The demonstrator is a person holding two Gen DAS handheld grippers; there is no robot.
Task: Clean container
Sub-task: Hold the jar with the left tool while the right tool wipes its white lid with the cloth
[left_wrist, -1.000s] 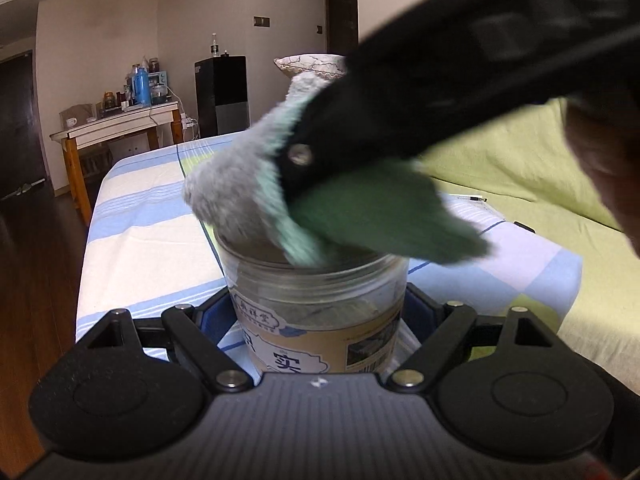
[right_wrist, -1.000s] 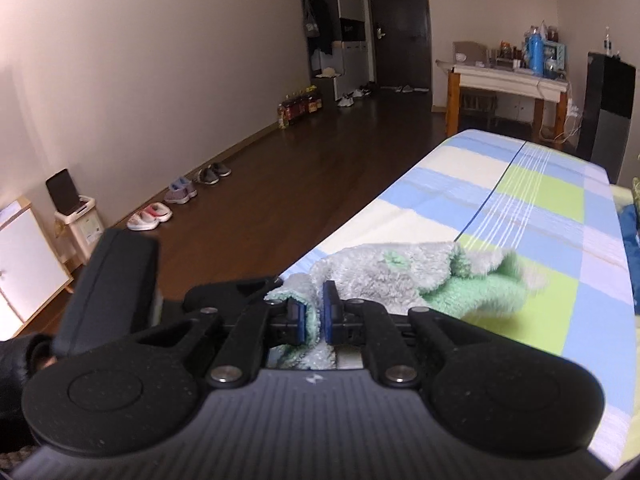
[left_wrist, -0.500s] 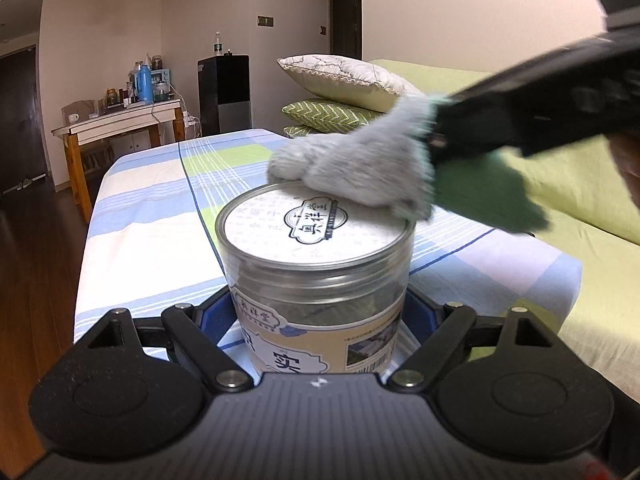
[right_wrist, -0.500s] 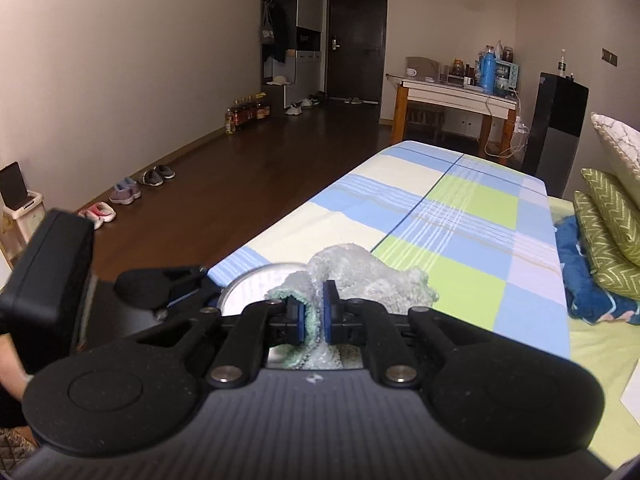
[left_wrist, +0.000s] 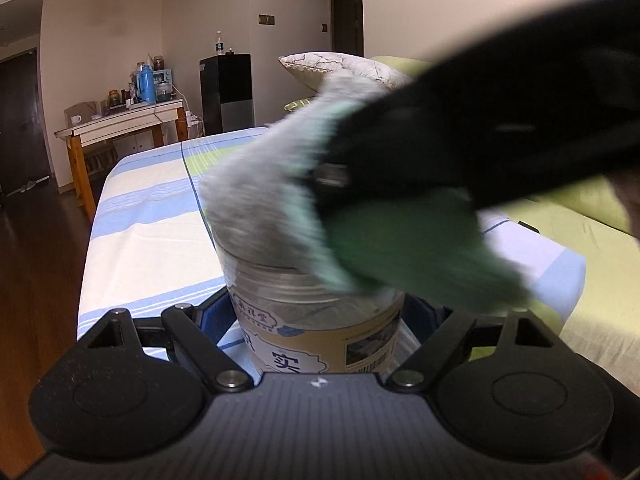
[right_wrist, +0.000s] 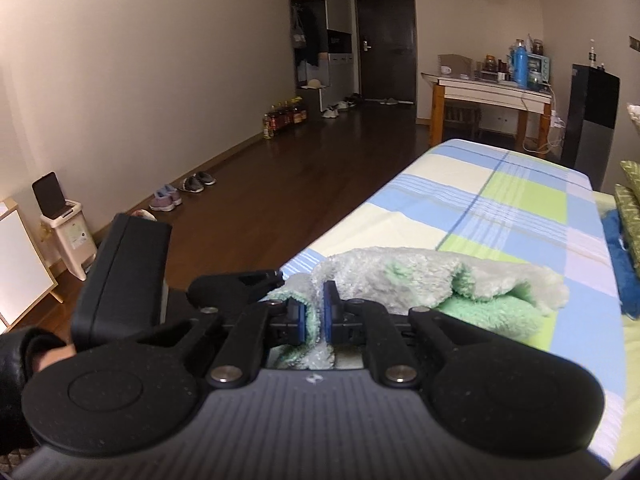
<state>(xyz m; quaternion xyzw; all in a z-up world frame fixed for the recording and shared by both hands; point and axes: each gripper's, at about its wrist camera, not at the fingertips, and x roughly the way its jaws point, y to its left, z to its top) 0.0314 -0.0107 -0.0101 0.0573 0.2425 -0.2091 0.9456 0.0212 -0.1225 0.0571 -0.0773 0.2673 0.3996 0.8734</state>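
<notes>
The container (left_wrist: 320, 320) is a round clear-walled jar with a tan and white printed label bearing dark characters and a barcode panel; it stands upright at the 6 o'clock part of the left wrist view, on a table covered with a checked cloth (left_wrist: 152, 216) of blue, cream and green. The left gripper (left_wrist: 320, 316) is clamped on it, a blue-padded finger pressed to each side of the label. The jar's top is covered by a fluffy grey and mint-green cleaning cloth (left_wrist: 280, 200), blurred, which lies on the top from 12 to 3 o'clock. The right gripper (right_wrist: 314, 316) is pinched together on a fold of that cloth (right_wrist: 420, 280), its blue pads squeezing the pile, and in the left wrist view its black body (left_wrist: 500, 120) reaches in from 2 o'clock. At 9 o'clock in the right wrist view a hand (right_wrist: 24, 356) in a dark sleeve grips the left tool. Pillows (left_wrist: 344, 68) lie at 12 o'clock beyond the jar.
</notes>
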